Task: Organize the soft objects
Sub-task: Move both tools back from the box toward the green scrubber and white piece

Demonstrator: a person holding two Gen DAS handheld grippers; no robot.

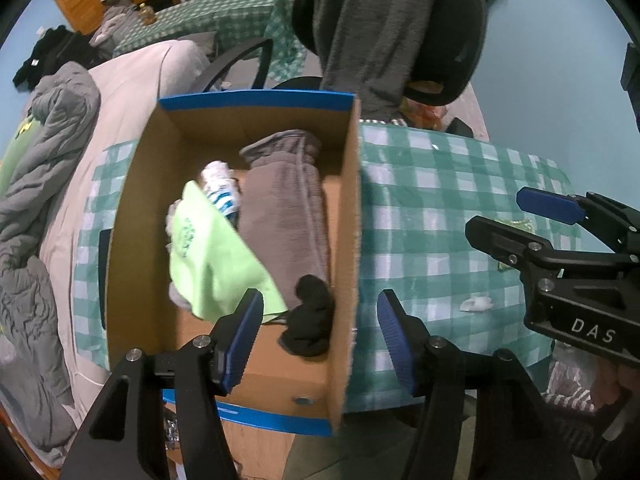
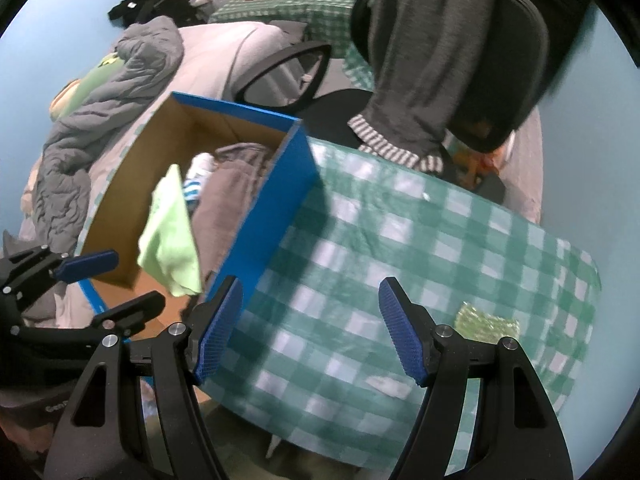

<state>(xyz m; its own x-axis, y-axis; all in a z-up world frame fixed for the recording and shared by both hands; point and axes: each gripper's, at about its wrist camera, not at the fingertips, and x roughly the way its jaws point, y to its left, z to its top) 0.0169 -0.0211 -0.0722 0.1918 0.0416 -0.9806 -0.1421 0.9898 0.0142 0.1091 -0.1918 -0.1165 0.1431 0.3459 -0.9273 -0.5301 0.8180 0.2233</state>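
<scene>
An open cardboard box with blue trim stands on the green checked table. Inside lie a rolled grey towel, a lime-green cloth, a white and blue striped sock and a black sock. My left gripper is open and empty, over the box's near right corner. My right gripper is open and empty above the tablecloth, right of the box. The lime cloth and towel show there too. A small green sponge-like pad lies on the table's right side.
A black office chair draped with a grey garment stands behind the table. A bed with a grey blanket lies left of the box. A small white scrap lies on the tablecloth. The right gripper also appears in the left wrist view.
</scene>
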